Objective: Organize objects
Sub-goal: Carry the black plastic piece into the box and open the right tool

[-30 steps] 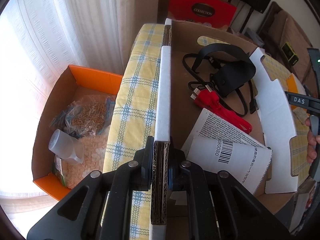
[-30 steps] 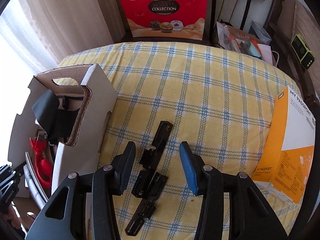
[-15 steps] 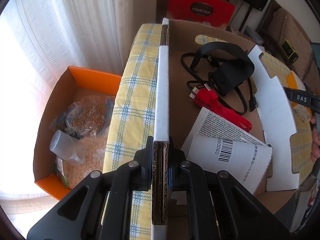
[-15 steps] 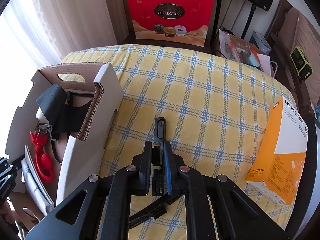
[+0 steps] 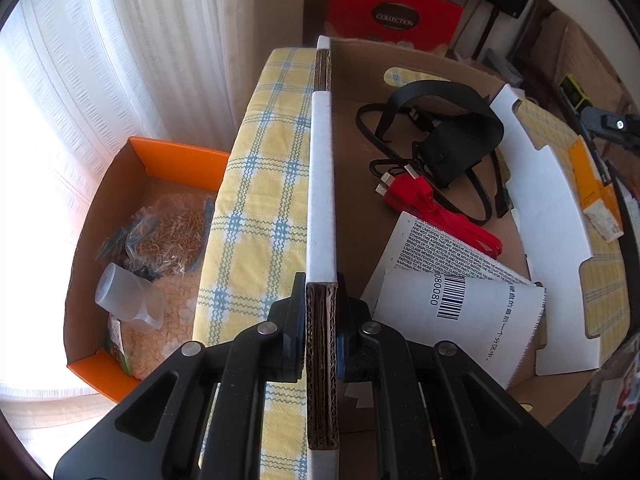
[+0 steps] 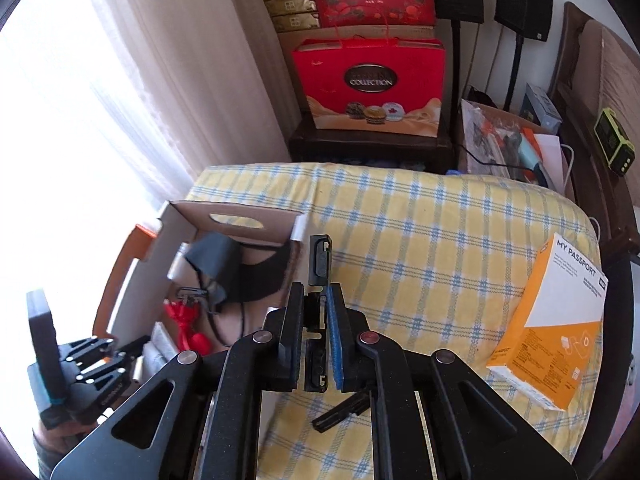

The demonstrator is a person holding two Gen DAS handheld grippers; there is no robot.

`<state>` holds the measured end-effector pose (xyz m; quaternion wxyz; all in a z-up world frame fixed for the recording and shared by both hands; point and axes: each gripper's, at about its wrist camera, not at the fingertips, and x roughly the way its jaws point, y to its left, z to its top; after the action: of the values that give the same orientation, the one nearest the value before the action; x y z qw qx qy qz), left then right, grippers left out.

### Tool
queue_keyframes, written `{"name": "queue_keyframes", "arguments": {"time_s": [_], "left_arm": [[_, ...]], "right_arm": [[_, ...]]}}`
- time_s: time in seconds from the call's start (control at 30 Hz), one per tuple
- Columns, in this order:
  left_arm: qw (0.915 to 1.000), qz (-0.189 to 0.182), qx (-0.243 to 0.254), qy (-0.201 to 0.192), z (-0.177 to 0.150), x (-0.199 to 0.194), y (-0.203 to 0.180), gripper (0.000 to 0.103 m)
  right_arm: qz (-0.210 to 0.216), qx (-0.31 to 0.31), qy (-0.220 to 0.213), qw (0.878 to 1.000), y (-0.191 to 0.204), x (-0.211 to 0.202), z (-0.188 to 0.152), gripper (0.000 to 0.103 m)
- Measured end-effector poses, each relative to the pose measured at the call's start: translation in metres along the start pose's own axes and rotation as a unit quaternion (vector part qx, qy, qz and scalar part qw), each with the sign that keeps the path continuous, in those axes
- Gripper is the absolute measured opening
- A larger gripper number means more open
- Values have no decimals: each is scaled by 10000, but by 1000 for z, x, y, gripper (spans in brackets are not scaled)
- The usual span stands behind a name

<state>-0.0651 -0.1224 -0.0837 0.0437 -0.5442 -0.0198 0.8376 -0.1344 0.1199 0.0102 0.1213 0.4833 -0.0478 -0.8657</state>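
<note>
**Both sets of fingers clamped: one on the box wall, one on a black bracket**

The left gripper (image 5: 321, 334) has its fingers pressed against either side of the near end of a cardboard box (image 5: 320, 184) wall, whose corrugated edge stands upright between them. To the left, below the yellow checked bed (image 5: 260, 184), sits an orange box (image 5: 176, 158) holding clear bags and a translucent cup (image 5: 128, 298). To the right of the pinched wall, inside the cardboard box, lie a black pouch (image 5: 456, 148) with its strap, a red cable (image 5: 436, 210) just near of it, and a printed paper sheet (image 5: 456, 300) nearest the fingers.

In the right wrist view, the cardboard box sits at the left edge of the bed. The right gripper (image 6: 316, 338) pinches a black plastic bracket (image 6: 320, 260) upright between its fingers; the bracket's far end sticks out beyond the fingertips, over the box's right wall, and a second black piece (image 6: 344, 410) shows beneath the fingers. Well to the right, an orange and white My Passport box (image 6: 552, 328) lies on the bed. A red gift bag (image 6: 370, 84) stands beyond the bed's far edge.
</note>
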Motion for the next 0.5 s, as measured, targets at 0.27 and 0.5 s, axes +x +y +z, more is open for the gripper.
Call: {"name": "queue_keyframes", "arguments": {"time_s": [0.27,0.5], "left_arm": [[9999,-73,105,20,1,1,-21,10],[9999,-100,80,14,1,0,-21,10]], "right_arm": [[217,-281,310,9989,40,21,-13,10],[48,-416,681,9968,44,55,-31,14]]}}
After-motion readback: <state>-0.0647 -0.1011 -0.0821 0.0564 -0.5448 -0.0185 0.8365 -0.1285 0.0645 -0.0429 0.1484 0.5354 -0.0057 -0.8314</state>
